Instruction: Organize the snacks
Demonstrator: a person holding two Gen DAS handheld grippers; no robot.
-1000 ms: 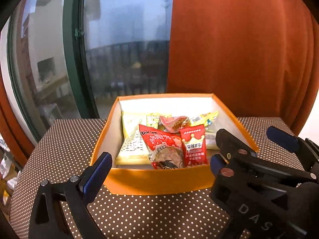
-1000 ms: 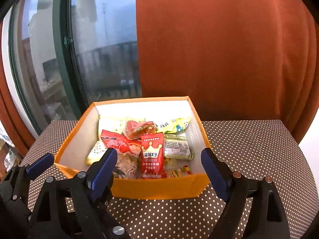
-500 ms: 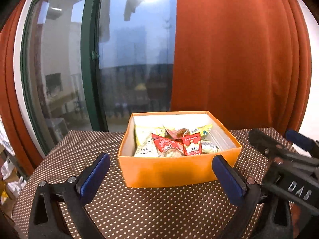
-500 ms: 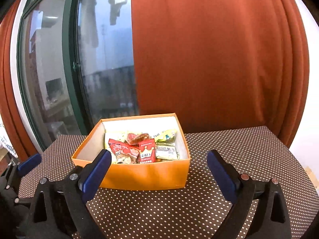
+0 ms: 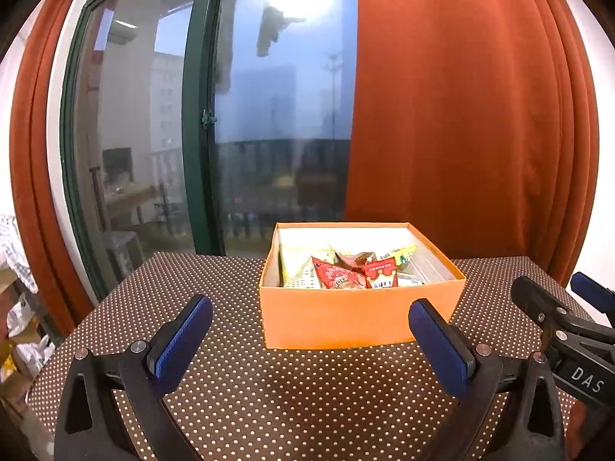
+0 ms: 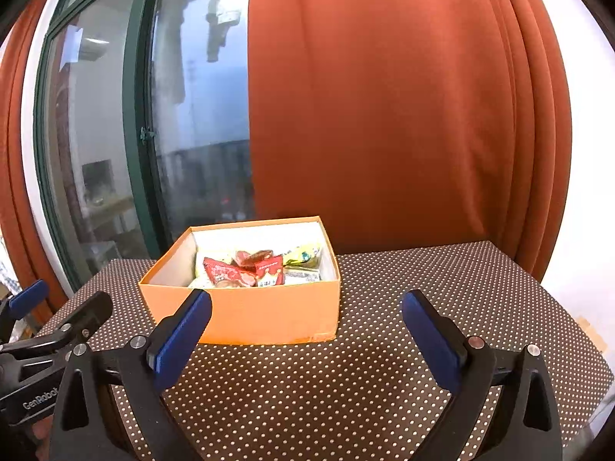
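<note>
Sitting on the brown dotted tablecloth, the orange box lies ahead of both grippers and touches neither. From the left wrist view the left gripper hangs short of the box's near wall, jaws spread wide with nothing between them — its right pad overlaps the box's near right corner only by line of sight. From the right wrist view the right gripper is likewise short of the box, which stands slightly to its left; its jaws have just been opening and now stand far apart, empty. Each gripper also shows at the edge of the other's view, beside the box and clear of it.

Inside the box lie the snack packets: a red packet leaning beside a smaller red packet with a crown, pale yellow wrappers behind them toward the box's far wall. The box's near wall cuts off the lower parts of the packets, so how many lie underneath cannot be told, and the print on them is too small to read. Behind the box hangs a rust-orange curtain, with a green-framed window to the box's left.
</note>
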